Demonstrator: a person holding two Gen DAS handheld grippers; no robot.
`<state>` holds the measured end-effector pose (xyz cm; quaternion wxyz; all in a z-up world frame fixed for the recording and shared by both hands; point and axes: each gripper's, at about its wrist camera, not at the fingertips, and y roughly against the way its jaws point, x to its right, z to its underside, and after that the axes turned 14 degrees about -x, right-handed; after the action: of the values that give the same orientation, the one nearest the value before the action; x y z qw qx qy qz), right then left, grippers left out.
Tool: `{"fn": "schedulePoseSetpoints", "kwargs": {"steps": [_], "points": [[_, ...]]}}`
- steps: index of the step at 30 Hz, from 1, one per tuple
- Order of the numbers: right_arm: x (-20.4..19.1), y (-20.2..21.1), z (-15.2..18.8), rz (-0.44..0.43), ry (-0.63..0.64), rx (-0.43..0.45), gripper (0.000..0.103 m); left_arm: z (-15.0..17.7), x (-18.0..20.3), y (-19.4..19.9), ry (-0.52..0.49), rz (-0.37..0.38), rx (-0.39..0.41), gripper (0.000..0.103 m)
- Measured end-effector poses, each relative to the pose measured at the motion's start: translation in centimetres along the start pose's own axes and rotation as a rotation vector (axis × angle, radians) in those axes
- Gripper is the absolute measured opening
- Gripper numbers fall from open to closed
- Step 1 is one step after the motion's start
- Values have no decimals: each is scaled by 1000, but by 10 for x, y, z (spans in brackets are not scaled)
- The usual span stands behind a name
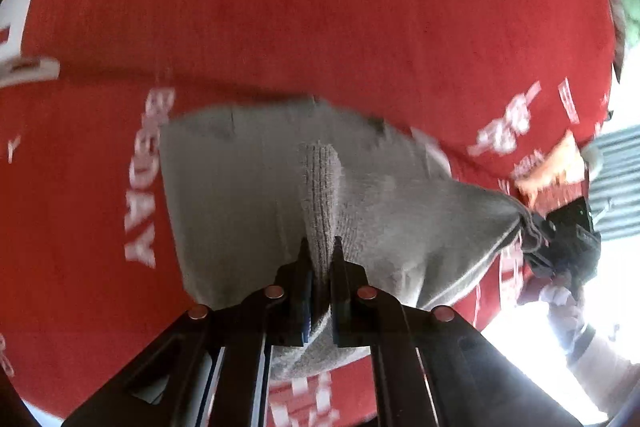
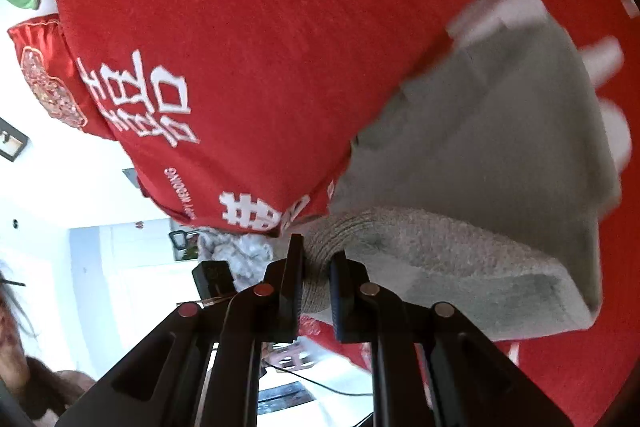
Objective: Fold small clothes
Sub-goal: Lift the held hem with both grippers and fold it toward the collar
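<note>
Here, in the left wrist view, the left gripper (image 1: 320, 247) pinches a ribbed ridge of the grey knit garment (image 1: 248, 187), lifted above the red printed cloth (image 1: 320, 7); the right gripper (image 1: 560, 239) grips its far corner. In the right wrist view, that gripper (image 2: 318, 259) clamps a rolled edge; only here does the room beyond show. Likely mid-fold: next, carry both corners across and lay them flat.

Grey ribbed garment (image 1: 256, 195); red cloth (image 1: 320, 7), white lettering, somewhat blurred.
</note>
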<state>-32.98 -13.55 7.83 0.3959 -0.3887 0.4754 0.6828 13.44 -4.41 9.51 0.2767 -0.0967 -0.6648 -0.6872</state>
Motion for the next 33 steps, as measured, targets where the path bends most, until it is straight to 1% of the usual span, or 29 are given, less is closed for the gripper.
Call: {"fn": "schedulePoseSetpoints", "kwargs": {"steps": [2, 3, 6, 9, 12, 13, 14, 15, 16, 17, 18, 19, 20, 21, 22, 24, 25, 26, 29, 31, 32, 33], "points": [[4, -6, -28, 15, -14, 1, 12, -21, -8, -7, 24, -24, 31, 7], [9, -10, -39, 25, -30, 2, 12, -33, -7, -19, 40, -48, 41, 7], [39, -31, -76, 88, -115, -10, 12, -57, -12, -49, 81, -96, 36, 7], [62, -43, -95, 97, -169, 4, 12, -72, -17, -73, 94, -145, 22, 7], [82, -49, -106, 98, -213, 27, 13, -82, -22, -88, 103, -195, 14, 7], [87, -51, -109, 100, -227, 36, 16, -84, -24, -91, 115, -218, 17, 7], [93, -52, -111, 101, -242, 46, 16, -87, -30, -94, 137, -247, 13, 7], [96, -52, -112, 101, -254, 53, 18, -89, -33, -95, 157, -258, 9, 8], [99, -52, -114, 104, -266, 64, 26, -90, -36, -95, 179, -270, 9, 16], [99, -51, -114, 110, -268, 80, 34, -91, -40, -92, 209, -296, 22, 32], [96, -48, -113, 120, -262, 105, 39, -89, -42, -87, 223, -326, 45, 41], [93, -42, -112, 133, -256, 137, 46, -88, -43, -80, 234, -356, 75, 56], [89, -35, -111, 142, -249, 163, 47, -87, -43, -71, 236, -369, 106, 58], [85, -29, -111, 153, -242, 178, 47, -86, -43, -63, 232, -366, 120, 58], [80, -23, -112, 184, -231, 187, 47, -86, -44, -58, 227, -356, 118, 58], [69, -14, -112, 281, -186, 180, 47, -84, -44, -49, 216, -336, 102, 58], [62, -12, -111, 347, -147, 158, 47, -83, -47, -48, 210, -330, 93, 62], [59, -12, -110, 385, -123, 138, 47, -81, -47, -48, 201, -321, 78, 66], [53, -21, -105, 523, -50, 63, 47, -76, -46, -52, 183, -313, 50, 66], [52, -32, -100, 613, -2, 17, 47, -73, -43, -62, 180, -321, 22, 66], [55, -41, -98, 684, 15, -10, 46, -70, -42, -68, 182, -333, 9, 66], [54, -49, -96, 750, 29, -36, 39, -66, -38, -71, 182, -341, 6, 66]]}}
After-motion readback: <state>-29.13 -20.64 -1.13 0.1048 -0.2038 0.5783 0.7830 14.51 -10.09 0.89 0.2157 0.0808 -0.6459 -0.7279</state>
